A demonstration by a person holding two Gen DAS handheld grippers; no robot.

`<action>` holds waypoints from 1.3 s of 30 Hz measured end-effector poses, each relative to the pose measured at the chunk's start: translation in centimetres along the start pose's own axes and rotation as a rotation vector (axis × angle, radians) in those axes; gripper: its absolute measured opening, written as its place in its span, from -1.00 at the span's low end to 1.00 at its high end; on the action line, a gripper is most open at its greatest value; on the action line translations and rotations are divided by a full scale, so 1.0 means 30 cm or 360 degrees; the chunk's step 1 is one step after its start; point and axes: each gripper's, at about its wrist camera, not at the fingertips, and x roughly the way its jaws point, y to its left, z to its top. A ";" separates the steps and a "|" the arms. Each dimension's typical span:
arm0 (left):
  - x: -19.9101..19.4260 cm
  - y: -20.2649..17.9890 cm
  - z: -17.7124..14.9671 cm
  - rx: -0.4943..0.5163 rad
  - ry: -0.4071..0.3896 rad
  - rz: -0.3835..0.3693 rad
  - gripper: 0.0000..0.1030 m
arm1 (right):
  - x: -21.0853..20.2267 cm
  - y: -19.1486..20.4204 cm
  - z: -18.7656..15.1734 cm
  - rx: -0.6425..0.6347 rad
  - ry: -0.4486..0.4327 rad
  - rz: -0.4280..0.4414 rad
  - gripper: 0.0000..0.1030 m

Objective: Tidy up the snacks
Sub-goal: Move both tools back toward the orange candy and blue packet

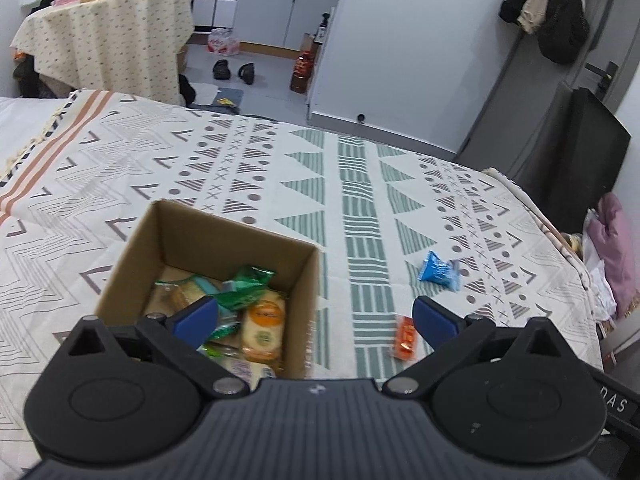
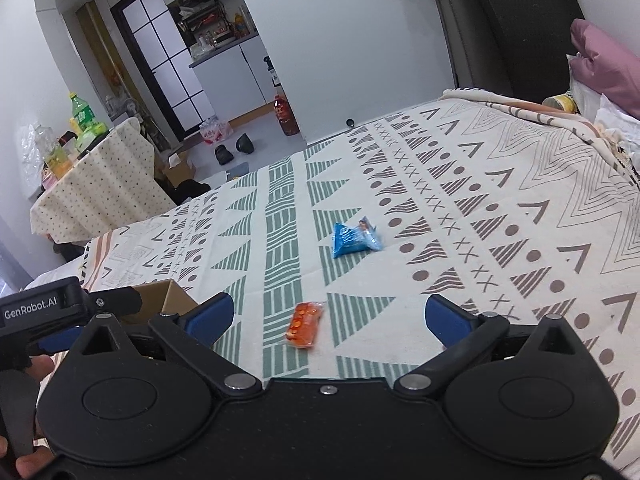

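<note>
Left hand-held gripper (image 1: 316,322): jaws spread wide, empty, poised over the near edge of an open cardboard box (image 1: 132,256) on the bed's patterned cover (image 1: 360,184). Box interior visible only from the left wrist view: several wrapped snacks inside, among them a green packet (image 1: 248,284) and an orange-labelled cracker pack (image 1: 264,328). From the right wrist view, only one corner of the box (image 2: 164,300) visible, partly behind the left hand-held gripper's body (image 2: 60,308); contents hidden.

Right hand-held gripper (image 2: 328,318): jaws likewise wide apart, nothing held, above the cover. Orange snack packet (image 2: 305,324) lying flat on the cover between the blue fingers (image 2: 212,318), not touching either. Same packet (image 1: 406,338) seen from the left view just right of the box. Blue snack packet (image 2: 354,236) farther out on the cover, well apart from the orange one; also in the left view (image 1: 438,270).
</note>
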 end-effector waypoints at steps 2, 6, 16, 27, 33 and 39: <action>0.001 -0.021 -0.007 0.0017 -0.0003 -0.0021 1.00 | -0.003 -0.021 0.000 0.0002 -0.0008 0.0012 1.00; 0.003 -0.061 -0.017 0.0045 -0.0014 -0.0009 1.00 | 0.000 -0.053 -0.002 -0.0019 -0.0022 0.0021 1.00; 0.041 -0.148 -0.046 0.0107 0.0001 -0.0017 1.00 | 0.059 -0.177 -0.035 0.0103 0.0048 0.0067 1.00; 0.146 -0.255 -0.089 0.0185 0.0090 -0.0046 1.00 | 0.139 -0.280 -0.028 0.0301 0.0059 0.0082 1.00; 0.210 -0.298 -0.092 0.0210 0.0129 -0.0005 0.99 | 0.195 -0.319 -0.026 0.0356 0.0075 0.0076 1.00; 0.281 -0.320 -0.102 0.0179 0.0151 0.0035 0.95 | 0.235 -0.341 -0.014 0.0375 0.0069 0.0089 0.98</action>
